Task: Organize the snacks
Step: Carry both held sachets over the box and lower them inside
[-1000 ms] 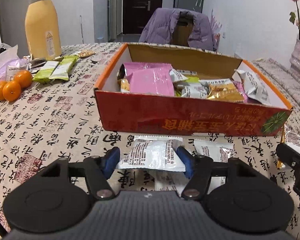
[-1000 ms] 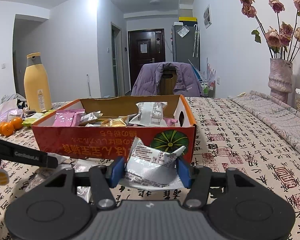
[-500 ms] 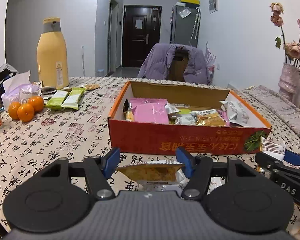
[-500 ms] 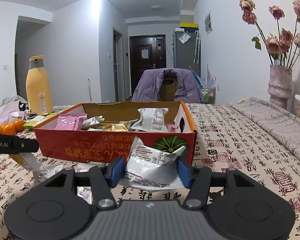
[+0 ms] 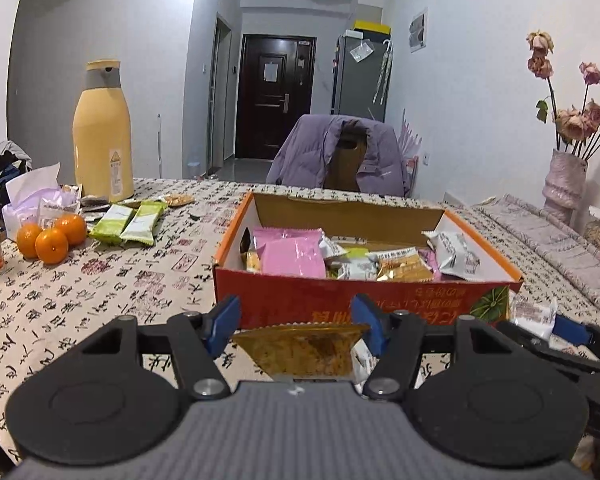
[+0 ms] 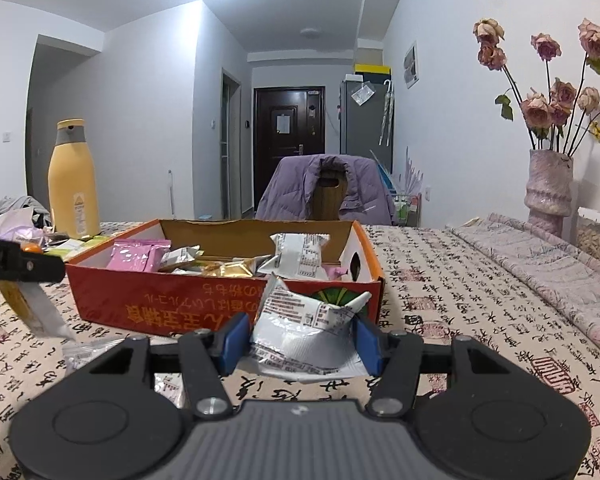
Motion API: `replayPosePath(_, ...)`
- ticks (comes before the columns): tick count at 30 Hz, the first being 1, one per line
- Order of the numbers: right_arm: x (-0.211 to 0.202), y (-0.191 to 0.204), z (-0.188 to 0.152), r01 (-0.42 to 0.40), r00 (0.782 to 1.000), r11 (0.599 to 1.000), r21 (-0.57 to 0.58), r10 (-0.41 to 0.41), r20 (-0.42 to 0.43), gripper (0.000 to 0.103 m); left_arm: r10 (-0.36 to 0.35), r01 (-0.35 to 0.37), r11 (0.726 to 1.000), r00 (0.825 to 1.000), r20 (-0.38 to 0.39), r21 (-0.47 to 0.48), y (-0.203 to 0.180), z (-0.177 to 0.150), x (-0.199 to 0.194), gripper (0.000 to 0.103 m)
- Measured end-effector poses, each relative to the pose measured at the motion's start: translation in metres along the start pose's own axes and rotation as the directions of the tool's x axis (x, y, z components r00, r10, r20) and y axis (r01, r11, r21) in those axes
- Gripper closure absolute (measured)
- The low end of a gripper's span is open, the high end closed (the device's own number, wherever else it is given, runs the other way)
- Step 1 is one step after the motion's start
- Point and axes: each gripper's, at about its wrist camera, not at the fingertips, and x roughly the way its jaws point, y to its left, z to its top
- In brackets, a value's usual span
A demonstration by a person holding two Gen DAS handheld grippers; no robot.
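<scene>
An open orange cardboard box [image 5: 364, 304] [image 6: 220, 308] holds several snack packets, pink, white and gold. My left gripper [image 5: 300, 326] is shut on a gold-backed snack packet [image 5: 304, 350], held above the table just in front of the box. The same packet [image 6: 28, 308] hangs below the left gripper at the left edge of the right wrist view. My right gripper [image 6: 300, 340] is shut on a crumpled white snack packet [image 6: 304, 332], in front of the box's right end. It also shows at the right of the left wrist view [image 5: 534, 316].
Two green packets [image 5: 128, 222], three oranges [image 5: 50, 236], a yellow thermos [image 5: 102, 136] and a tissue bag [image 5: 40, 200] sit at the far left. A loose white packet [image 6: 88, 354] lies on the tablecloth. A vase of dried roses [image 6: 550, 184] stands right. A chair with a purple jacket [image 5: 340, 156] is behind.
My left gripper closed on the packet that lay on the table and lifted it, showing its gold side. The right gripper rose slightly, still holding its white packet.
</scene>
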Motion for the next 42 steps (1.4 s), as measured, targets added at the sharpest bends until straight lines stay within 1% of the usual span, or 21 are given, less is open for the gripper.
replayPosePath(4, -0.004, 0.004, 0.007, -0.013, 1.0, 1.0, -0.007, 0.013, 0.015, 0.047, -0.011, 0.011, 1.0, 1.0, 0.021, 0.001, -0.002, 0.007, -0.002, 0.04)
replayPosePath(9, -0.006, 0.011, 0.025, -0.032, 0.998, 0.999, -0.026, 0.033, 0.048, 0.047, -0.024, 0.024, 1.0, 0.999, 0.048, 0.001, -0.004, 0.019, 0.001, 0.04)
replayPosePath(16, 0.006, 0.017, 0.055, -0.045, 0.996, 0.998, -0.045, 0.048, 0.071, 0.047, -0.037, 0.037, 0.999, 0.996, 0.084, 0.003, -0.009, 0.038, 0.012, 0.04)
replayPosePath(25, 0.041, 0.02, 0.087, -0.08, 0.995, 0.996, -0.038, 0.082, 0.06, 0.047, -0.028, 0.03, 0.999, 0.996, 0.085, -0.014, -0.008, 0.063, 0.043, 0.039)
replayPosePath(31, 0.071, 0.022, 0.105, -0.085, 0.995, 0.996, -0.029, 0.086, 0.045, 0.047, -0.025, 0.027, 0.999, 0.997, 0.074, -0.035, -0.008, 0.08, 0.071, 0.039)
replayPosePath(37, 0.104, 0.027, 0.112, -0.079, 0.997, 0.997, -0.015, 0.08, 0.015, 0.047, -0.004, 0.008, 0.998, 0.998, 0.059, -0.057, -0.008, 0.091, 0.105, 0.039)
replayPosePath(42, 0.127, 0.027, 0.102, -0.074, 0.997, 0.997, 0.005, 0.074, 0.007, 0.047, 0.009, -0.005, 0.998, 0.998, 0.063, -0.068, -0.007, 0.084, 0.129, 0.039)
